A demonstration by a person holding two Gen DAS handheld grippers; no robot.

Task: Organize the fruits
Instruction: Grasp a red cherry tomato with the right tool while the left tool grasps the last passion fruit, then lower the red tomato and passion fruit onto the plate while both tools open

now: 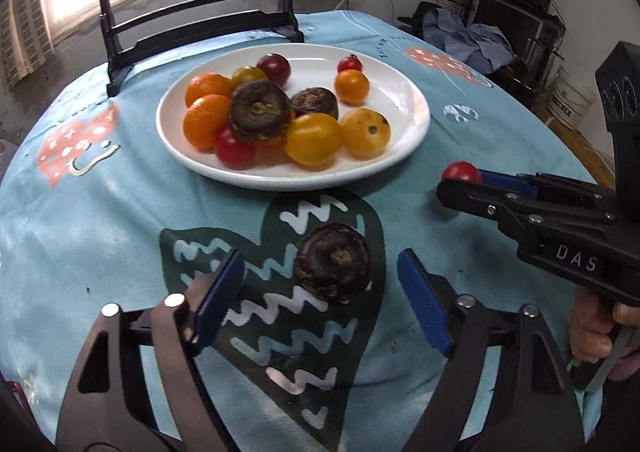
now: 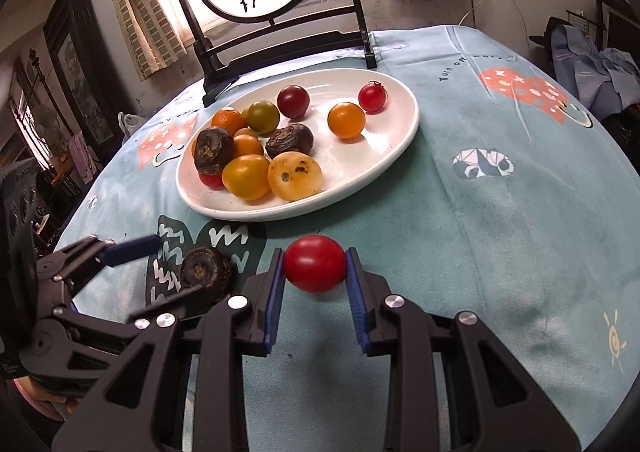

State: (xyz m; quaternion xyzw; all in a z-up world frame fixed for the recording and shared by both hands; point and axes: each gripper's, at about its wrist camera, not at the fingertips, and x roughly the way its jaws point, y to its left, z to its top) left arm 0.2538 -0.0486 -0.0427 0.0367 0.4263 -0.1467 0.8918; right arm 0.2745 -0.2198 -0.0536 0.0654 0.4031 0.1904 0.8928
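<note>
— How is the right gripper (image 2: 315, 266) set?
— A red cherry tomato (image 2: 315, 263) is pinched between its blue pads, near the white plate (image 2: 394, 140) of fruit.

— And the left gripper (image 1: 320, 292)?
— Its jaws are spread around a dark water chestnut (image 1: 333, 262) on the blue tablecloth (image 2: 500, 236); no contact is seen.

Red tomato (image 2: 315, 263) in gripper (image 2: 315, 272); dark water chestnut (image 1: 333, 263) on cloth.
</note>
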